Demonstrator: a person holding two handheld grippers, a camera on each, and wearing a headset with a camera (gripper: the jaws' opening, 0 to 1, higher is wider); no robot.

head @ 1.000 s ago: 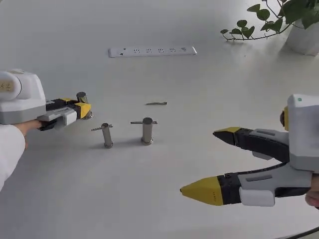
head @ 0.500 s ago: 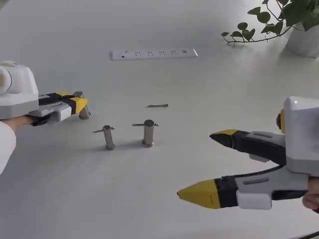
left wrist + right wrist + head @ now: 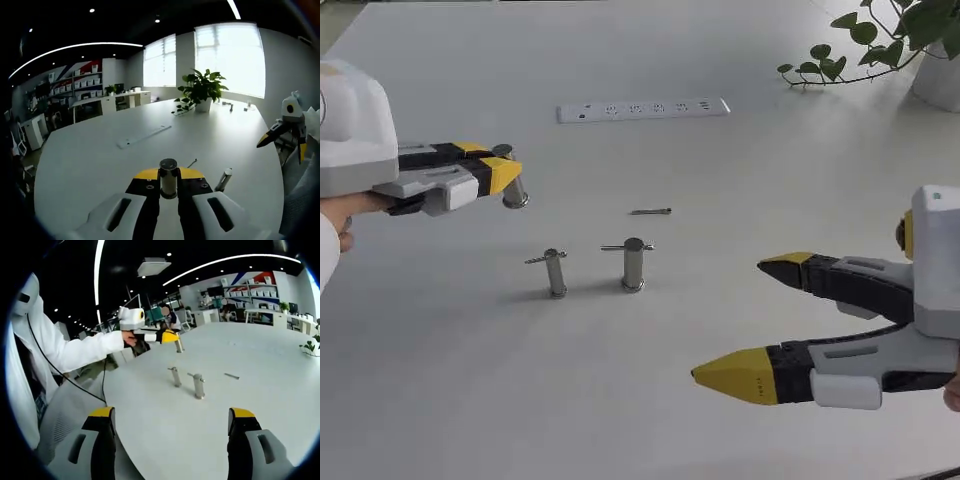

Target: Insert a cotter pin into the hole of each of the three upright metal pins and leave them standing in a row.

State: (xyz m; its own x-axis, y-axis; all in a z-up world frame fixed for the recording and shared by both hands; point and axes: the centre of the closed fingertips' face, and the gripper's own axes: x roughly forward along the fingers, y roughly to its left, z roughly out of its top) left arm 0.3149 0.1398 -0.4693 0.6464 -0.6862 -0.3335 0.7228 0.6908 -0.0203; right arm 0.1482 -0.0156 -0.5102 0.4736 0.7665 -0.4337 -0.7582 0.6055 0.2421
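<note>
Just on the far-edge side of the table's [image 3: 440, 400] fitted pins [image 3: 634, 264], the cotter [image 3: 650, 211] lies crosswise, ahead-left of our wide-spread right gripper [image 3: 728, 320], while we clamp the bare pin [image 3: 515, 192] in the left gripper [image 3: 508, 168].

The jaws of the left gripper [image 3: 506, 171] hide the middle of the metal pin [image 3: 515, 195] between them; the right gripper [image 3: 732, 320] is cut off behind its jaws

You get no readable text, number or brand. Markings on long white plastic power strip [image 3: 643, 108], upper centre of head view, too small to read.
</note>
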